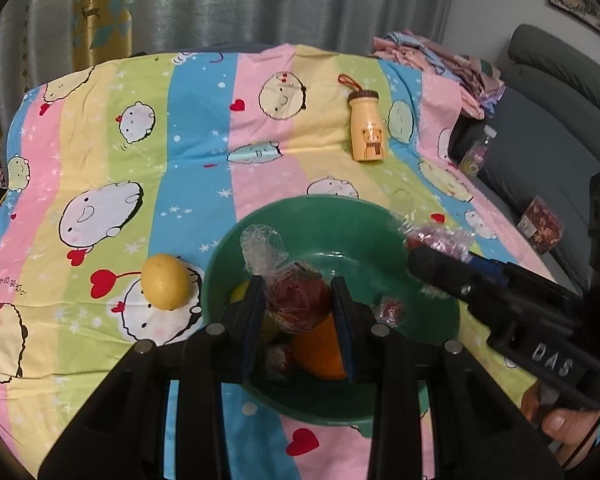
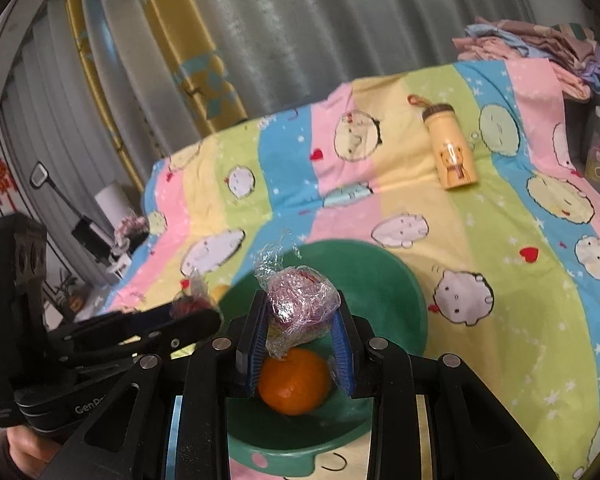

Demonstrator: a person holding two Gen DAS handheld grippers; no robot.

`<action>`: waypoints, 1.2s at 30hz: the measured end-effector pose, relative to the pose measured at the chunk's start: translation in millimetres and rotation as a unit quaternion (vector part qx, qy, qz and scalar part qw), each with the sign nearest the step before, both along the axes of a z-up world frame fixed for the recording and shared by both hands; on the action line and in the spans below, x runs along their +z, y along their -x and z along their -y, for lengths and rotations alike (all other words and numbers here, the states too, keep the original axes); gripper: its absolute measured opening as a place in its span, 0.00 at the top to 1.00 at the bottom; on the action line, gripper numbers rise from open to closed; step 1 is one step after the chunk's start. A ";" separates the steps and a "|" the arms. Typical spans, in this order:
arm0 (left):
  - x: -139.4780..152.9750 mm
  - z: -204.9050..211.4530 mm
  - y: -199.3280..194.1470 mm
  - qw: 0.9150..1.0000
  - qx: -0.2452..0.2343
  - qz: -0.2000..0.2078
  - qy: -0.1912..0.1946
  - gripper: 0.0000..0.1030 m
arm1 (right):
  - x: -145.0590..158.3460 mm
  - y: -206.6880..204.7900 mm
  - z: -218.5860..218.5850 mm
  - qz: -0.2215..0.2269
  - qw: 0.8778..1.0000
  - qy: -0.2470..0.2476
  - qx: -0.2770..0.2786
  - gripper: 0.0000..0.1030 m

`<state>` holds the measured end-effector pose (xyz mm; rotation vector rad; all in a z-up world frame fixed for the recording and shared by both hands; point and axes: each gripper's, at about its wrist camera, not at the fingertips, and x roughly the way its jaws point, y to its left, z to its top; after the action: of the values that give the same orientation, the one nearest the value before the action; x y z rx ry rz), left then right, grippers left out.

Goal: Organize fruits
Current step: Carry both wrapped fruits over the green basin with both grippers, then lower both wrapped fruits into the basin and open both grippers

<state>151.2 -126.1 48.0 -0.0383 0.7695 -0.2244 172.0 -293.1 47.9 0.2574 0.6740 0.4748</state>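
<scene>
Holding a red fruit in clear wrap (image 1: 296, 300), left gripper (image 1: 298, 304) with fingers (image 1: 256, 308) closed on it, just above the green bowl (image 1: 340, 216). Holding another wrapped red fruit (image 2: 302, 300), right gripper (image 2: 300, 316) with fingers (image 2: 342, 344) pressed on both of its sides, above the bowl too. Seen from the left camera as a black tool coming in over the right rim of the bowl, with its wrapped fruit at the tip. Seen from the right camera, left gripper reaching over the left rim of the bowl, wrapped fruit at its tip.

Lying at the bottom of the bowl: an orange (image 2: 294, 384), right under the right gripper. Near the orange in the bowl, a small wrapped red thing (image 1: 390, 310) and a bit of something yellow (image 1: 240, 292), mostly hidden. Sitting outside the bowl, just left of it on the cartoon sheet (image 1: 140, 168): a lemon (image 1: 166, 282). Standing well behind the bowl on the sheet: a yellow bottle with a bear (image 1: 367, 126). Piled far behind the bowl, past the bottle: folded clothes (image 1: 440, 60). Hanging behind everything: gray curtains (image 1: 280, 0).

Wrapped around the handle of the right gripper, low and right of the bowl: a hand (image 1: 560, 424).
</scene>
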 end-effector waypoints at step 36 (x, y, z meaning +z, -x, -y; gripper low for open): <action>-30.0 27.7 -23.2 0.994 0.009 -0.045 -0.099 0.68 | -23.6 -10.1 6.3 -0.041 0.999 0.022 -0.005 0.69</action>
<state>174.4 -153.8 18.0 0.1332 0.8787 -0.1281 182.1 -299.4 24.3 0.2392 0.7625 0.4404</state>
